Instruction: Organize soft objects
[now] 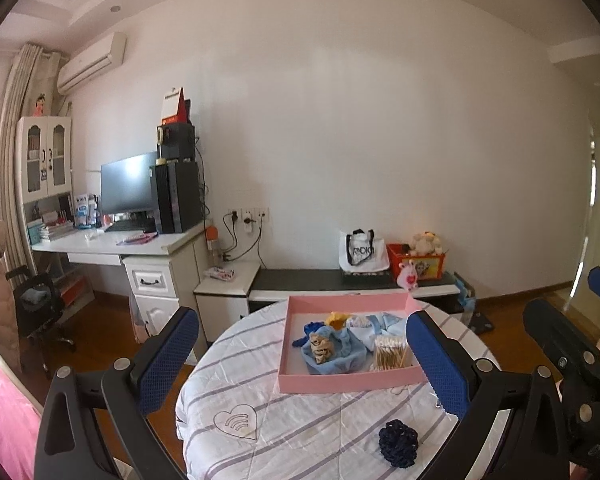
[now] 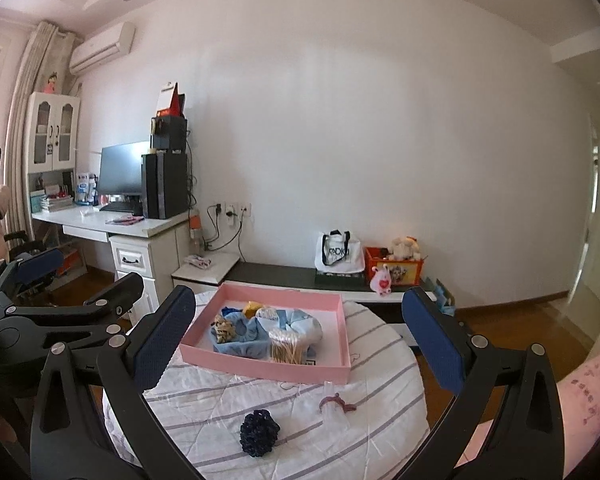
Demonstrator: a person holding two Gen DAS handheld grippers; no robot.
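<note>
You had both the left gripper (image 1: 304, 360) and right gripper (image 2: 300, 344) spread wide and empty, navy scrunchie (image 2: 259, 433) loose on the quilt short of the pink tray (image 2: 342, 322); likely risk was pinching quilt fabric with it.

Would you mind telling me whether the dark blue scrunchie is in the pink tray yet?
Not yet. The dark blue scrunchie lies on the striped cloth, nearer the cameras than the pink tray.
</note>
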